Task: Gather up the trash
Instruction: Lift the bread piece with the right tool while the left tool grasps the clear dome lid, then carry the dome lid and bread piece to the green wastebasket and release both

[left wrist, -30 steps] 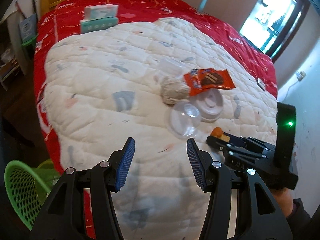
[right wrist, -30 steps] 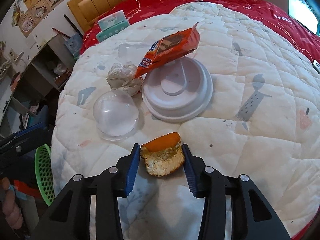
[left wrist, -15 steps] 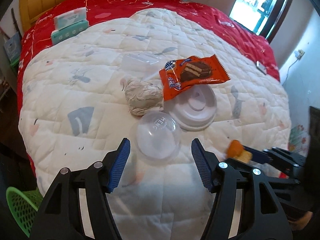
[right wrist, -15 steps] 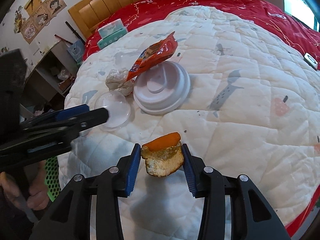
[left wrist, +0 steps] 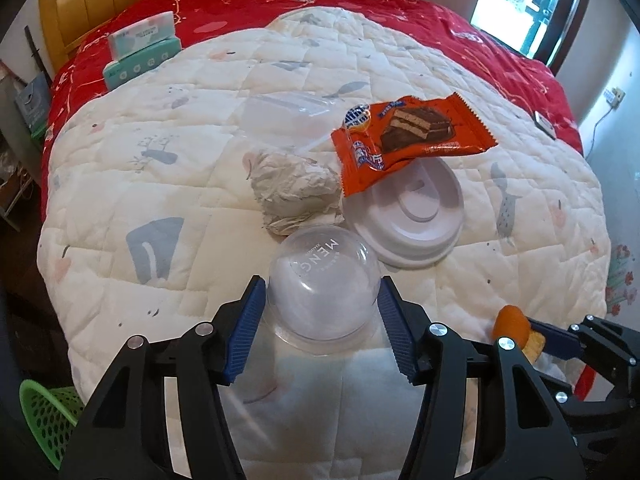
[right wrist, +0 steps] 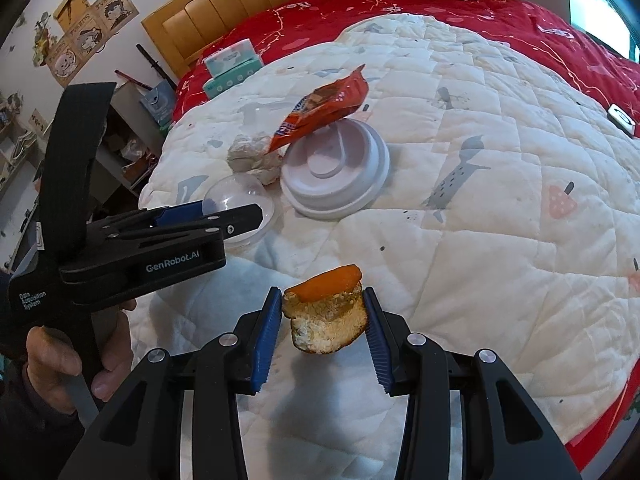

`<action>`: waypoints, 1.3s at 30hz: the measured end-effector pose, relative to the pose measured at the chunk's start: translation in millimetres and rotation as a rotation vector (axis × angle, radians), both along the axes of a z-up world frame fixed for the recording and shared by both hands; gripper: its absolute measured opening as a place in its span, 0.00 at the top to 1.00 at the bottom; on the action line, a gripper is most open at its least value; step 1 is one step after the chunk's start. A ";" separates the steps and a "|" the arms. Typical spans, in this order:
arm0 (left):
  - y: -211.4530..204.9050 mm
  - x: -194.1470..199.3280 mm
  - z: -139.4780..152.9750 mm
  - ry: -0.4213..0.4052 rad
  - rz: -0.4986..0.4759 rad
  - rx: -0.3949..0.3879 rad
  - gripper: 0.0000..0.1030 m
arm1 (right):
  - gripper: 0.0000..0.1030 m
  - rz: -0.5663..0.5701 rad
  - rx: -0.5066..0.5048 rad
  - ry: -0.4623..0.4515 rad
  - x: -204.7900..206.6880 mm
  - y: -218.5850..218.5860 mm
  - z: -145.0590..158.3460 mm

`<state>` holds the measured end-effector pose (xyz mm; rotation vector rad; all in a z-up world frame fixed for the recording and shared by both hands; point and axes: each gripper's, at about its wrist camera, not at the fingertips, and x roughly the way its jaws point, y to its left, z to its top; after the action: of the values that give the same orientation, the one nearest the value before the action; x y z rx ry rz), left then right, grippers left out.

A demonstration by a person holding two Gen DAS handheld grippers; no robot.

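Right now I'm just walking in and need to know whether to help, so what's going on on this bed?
A person is clearing trash off the quilt with two handheld grippers. The right gripper is shut on a piece of cake, held above the bed. The left gripper is open with its fingers on either side of the clear plastic dome lid, not yet closed on it. A crumpled paper ball, orange snack wrapper and white lid remain. A green basket sits beside the bed.

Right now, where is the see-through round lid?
The clear dome lid sits on the white quilt between the left gripper's open fingers, just in front of the crumpled paper ball and the white lid.
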<state>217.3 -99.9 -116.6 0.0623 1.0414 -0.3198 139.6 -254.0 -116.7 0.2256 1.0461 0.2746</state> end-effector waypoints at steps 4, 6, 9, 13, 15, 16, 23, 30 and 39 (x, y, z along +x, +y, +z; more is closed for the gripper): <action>13.6 -12.0 11.6 -0.012 0.012 -0.040 0.45 | 0.62 0.016 -0.002 -0.013 -6.5 8.9 6.2; 25.6 -20.8 19.3 -0.019 0.026 -0.063 0.45 | 0.62 0.030 0.000 -0.020 -9.1 14.7 10.1; 48.5 -37.1 30.8 -0.039 0.058 -0.091 0.45 | 0.62 0.056 0.007 -0.033 -13.8 26.4 17.3; 86.8 -58.5 44.8 -0.060 0.122 -0.116 0.45 | 0.62 0.107 0.017 -0.051 -18.9 50.2 27.1; 104.7 -67.2 49.5 -0.070 0.155 -0.117 0.45 | 0.62 0.132 0.020 -0.059 -21.8 63.2 30.6; 117.8 -74.3 52.3 -0.078 0.178 -0.117 0.45 | 0.62 0.150 0.023 -0.063 -23.4 72.0 32.7; 190.2 -112.2 56.8 -0.098 0.320 -0.099 0.45 | 0.62 0.265 0.034 -0.073 -32.7 128.9 40.2; 265.6 -146.2 41.1 -0.066 0.481 -0.077 0.45 | 0.62 0.398 0.034 -0.069 -44.8 193.9 39.4; 336.3 -179.5 16.6 -0.012 0.643 -0.083 0.45 | 0.62 0.552 0.034 -0.054 -60.4 269.1 34.1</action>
<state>37.9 236.4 -100.0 -0.3405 0.9808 0.2219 79.2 15.1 -82.6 -0.0463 1.0363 0.7920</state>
